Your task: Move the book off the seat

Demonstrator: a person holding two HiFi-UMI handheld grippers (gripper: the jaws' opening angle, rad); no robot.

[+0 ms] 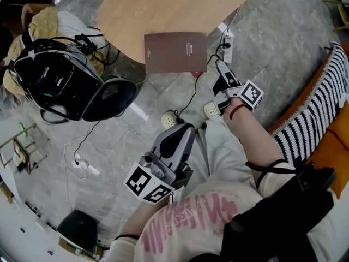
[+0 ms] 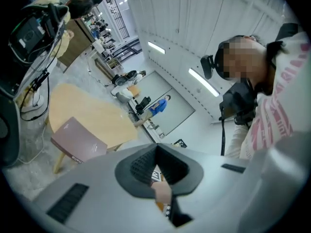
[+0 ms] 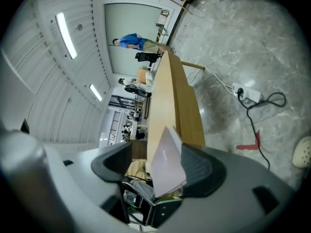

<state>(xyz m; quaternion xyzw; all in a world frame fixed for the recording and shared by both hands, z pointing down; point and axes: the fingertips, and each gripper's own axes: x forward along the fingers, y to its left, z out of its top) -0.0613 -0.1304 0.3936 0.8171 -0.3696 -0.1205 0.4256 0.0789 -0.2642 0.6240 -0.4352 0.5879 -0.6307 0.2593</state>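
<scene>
The brown book (image 1: pixel 175 52) lies on the table (image 1: pixel 163 10) edge; its print is too small to read. The right gripper (image 1: pixel 219 65) has wide jaws around the book. The left gripper (image 1: pixel 184 129) has its jaws together, holding nothing.

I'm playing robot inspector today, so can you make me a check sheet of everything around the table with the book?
Surface: wooden table, light wood, rounded edge.
Job's things: book lies flat at the table's near edge and partly overhangs it.
Clutter: black gear case and yellow cloth on the floor, at the left.
Grippers: right gripper is open, with the book between its jaws but not clamped; left gripper is shut and empty, away from the table.
Cables: power strip with a black cable running across the floor.
Surroundings: grey stone floor; striped cushion at the right.
</scene>
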